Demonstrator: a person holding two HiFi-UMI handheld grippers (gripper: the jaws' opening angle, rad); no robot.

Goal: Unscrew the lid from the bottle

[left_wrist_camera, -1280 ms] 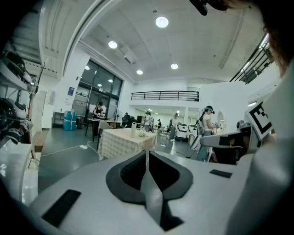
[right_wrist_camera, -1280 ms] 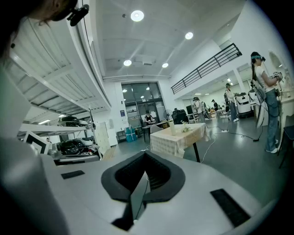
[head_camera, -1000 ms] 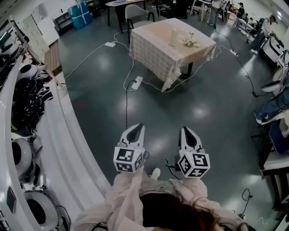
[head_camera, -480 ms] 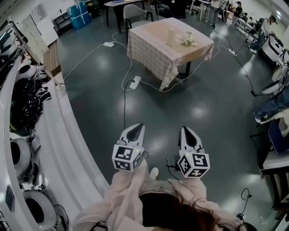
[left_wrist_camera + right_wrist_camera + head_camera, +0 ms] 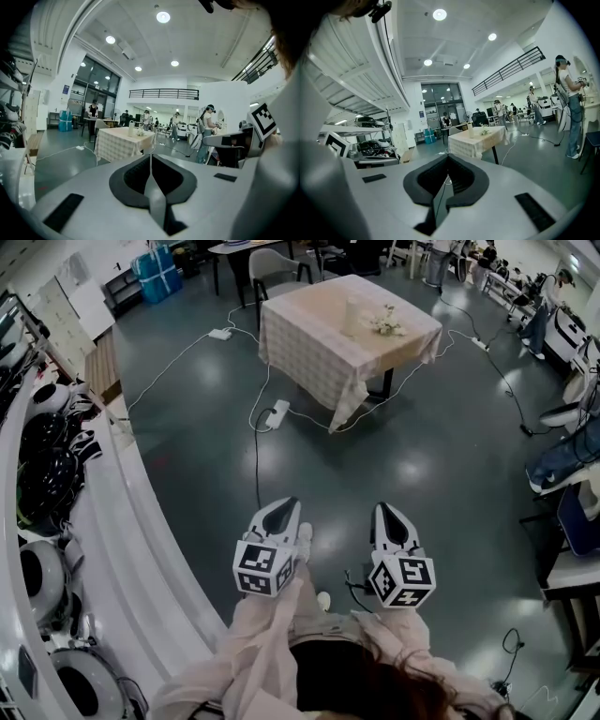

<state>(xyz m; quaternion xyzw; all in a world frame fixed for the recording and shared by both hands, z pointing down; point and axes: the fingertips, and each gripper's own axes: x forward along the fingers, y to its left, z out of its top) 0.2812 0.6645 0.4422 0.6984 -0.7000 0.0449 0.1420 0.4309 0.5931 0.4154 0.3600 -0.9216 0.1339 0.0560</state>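
Both left gripper (image 5: pixel 288 503) and right gripper (image 5: pixel 387 509) empty, jaws together; bottle (image 5: pixel 352 317) well ahead on table (image 5: pixel 309 345).

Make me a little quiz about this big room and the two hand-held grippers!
1. True or false: the left hand-held gripper is holding the bottle.
2. What covers the table?
A. a checked cloth
B. newspapers
C. nothing at all
3. Fill the gap: the jaws of the right hand-held gripper are ____ (open or shut).

Key:
1. False. The bottle stands on the table, far across the floor from both hand-held grippers.
2. A.
3. Shut, with nothing between them.
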